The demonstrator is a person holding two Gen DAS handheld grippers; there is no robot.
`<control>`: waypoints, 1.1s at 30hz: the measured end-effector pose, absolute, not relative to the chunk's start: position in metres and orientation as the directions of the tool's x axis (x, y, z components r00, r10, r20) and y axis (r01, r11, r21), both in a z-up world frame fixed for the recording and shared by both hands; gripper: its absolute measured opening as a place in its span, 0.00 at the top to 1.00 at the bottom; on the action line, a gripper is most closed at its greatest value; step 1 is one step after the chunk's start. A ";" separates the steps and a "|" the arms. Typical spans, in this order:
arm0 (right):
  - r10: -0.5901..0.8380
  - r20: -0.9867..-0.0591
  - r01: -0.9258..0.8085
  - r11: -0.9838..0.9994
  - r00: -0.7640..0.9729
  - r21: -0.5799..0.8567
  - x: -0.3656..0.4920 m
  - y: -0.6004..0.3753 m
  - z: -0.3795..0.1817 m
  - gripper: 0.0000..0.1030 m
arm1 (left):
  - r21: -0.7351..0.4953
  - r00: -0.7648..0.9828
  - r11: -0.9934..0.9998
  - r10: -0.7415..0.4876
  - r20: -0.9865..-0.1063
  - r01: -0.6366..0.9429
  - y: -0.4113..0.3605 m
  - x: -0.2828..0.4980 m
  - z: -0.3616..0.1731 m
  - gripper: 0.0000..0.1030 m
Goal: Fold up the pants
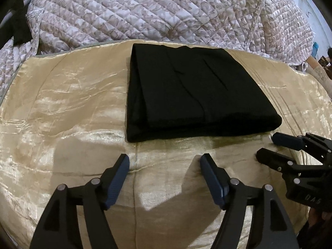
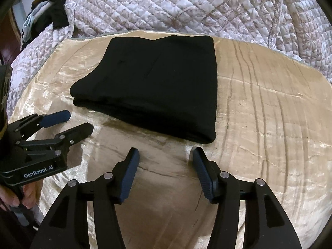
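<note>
The black pants (image 1: 186, 91) lie folded into a compact rectangle on the gold satin cover (image 1: 62, 103). They also show in the right wrist view (image 2: 157, 87). My left gripper (image 1: 165, 159) is open and empty, just short of the pants' near edge. My right gripper (image 2: 166, 153) is open and empty, also just short of the near edge. The right gripper shows at the right of the left wrist view (image 1: 266, 145), beside the pants' near right corner. The left gripper shows at the left of the right wrist view (image 2: 79, 120), beside the near left corner.
A quilted floral bedspread (image 1: 145, 10) is bunched up behind the gold cover (image 2: 269, 103). Dark and pale clothes (image 2: 45, 16) hang at the far left. A doorway and a person's head (image 1: 328, 51) show at the far right.
</note>
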State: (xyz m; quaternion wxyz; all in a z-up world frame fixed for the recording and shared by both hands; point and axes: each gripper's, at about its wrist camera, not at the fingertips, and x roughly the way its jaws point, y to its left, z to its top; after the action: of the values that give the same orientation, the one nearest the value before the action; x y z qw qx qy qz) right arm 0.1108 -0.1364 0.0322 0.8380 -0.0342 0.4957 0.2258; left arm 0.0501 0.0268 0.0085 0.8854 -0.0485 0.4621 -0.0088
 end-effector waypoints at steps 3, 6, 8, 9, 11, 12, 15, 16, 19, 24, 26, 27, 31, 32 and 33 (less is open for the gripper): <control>0.345 -0.846 -0.405 0.898 0.406 0.172 0.111 -0.138 0.033 0.47 | -0.087 0.574 0.996 -0.056 -0.817 -0.027 0.028 0.051 0.008 0.23; 0.339 -0.847 -0.396 0.903 0.410 0.169 0.110 -0.138 0.034 0.47 | -0.083 0.571 0.996 -0.052 -0.819 -0.029 0.028 0.052 0.006 0.20; 0.331 -0.847 -0.401 0.903 0.415 0.157 0.109 -0.138 0.033 0.47 | -0.083 0.569 0.996 -0.053 -0.820 -0.027 0.028 0.053 0.006 0.19; 0.328 -0.847 -0.399 0.904 0.419 0.153 0.108 -0.138 0.033 0.47 | -0.083 0.569 0.996 -0.054 -0.821 -0.025 0.029 0.054 0.006 0.18; 0.323 -0.846 -0.399 0.905 0.424 0.146 0.108 -0.137 0.033 0.46 | -0.082 0.569 0.996 -0.055 -0.820 -0.022 0.028 0.053 0.006 0.17; 0.321 -0.846 -0.399 0.906 0.426 0.143 0.107 -0.136 0.032 0.46 | -0.082 0.569 0.996 -0.057 -0.820 -0.019 0.028 0.054 0.005 0.17; 0.321 -0.844 -0.401 0.905 0.430 0.140 0.108 -0.137 0.032 0.46 | -0.084 0.570 0.996 -0.063 -0.819 -0.012 0.029 0.053 0.005 0.17; 0.320 -0.844 -0.402 0.905 0.430 0.139 0.108 -0.137 0.032 0.46 | -0.084 0.570 0.996 -0.064 -0.819 -0.009 0.028 0.053 0.005 0.17; 0.321 -0.844 -0.401 0.905 0.430 0.140 0.108 -0.136 0.032 0.45 | -0.085 0.569 0.996 -0.067 -0.820 -0.005 0.028 0.053 0.005 0.17; 0.321 -0.844 -0.402 0.905 0.430 0.140 0.108 -0.136 0.032 0.45 | -0.083 0.569 0.997 -0.067 -0.820 -0.002 0.028 0.053 0.004 0.16; 0.321 -0.844 -0.401 0.905 0.430 0.140 0.108 -0.136 0.032 0.45 | -0.083 0.569 0.997 -0.067 -0.820 -0.002 0.028 0.053 0.004 0.16; 0.322 -0.843 -0.401 0.905 0.430 0.141 0.108 -0.136 0.032 0.45 | -0.083 0.569 0.997 -0.067 -0.820 -0.002 0.028 0.053 0.004 0.16; 0.321 -0.844 -0.401 0.905 0.430 0.141 0.107 -0.136 0.032 0.45 | -0.084 0.566 0.996 -0.070 -0.821 0.002 0.028 0.054 0.004 0.16; 0.321 -0.843 -0.401 0.905 0.430 0.140 0.107 -0.136 0.032 0.45 | -0.084 0.567 0.996 -0.070 -0.821 0.001 0.028 0.054 0.004 0.16; 0.321 -0.843 -0.401 0.905 0.431 0.140 0.108 -0.136 0.032 0.45 | -0.084 0.567 0.996 -0.070 -0.821 0.001 0.028 0.053 0.005 0.16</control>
State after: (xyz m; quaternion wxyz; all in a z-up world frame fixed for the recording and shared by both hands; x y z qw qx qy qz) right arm 0.1075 -0.1362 0.0320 0.8448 -0.0408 0.4888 0.2137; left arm 0.0533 0.0276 0.0046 0.8842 -0.0371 0.4651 -0.0203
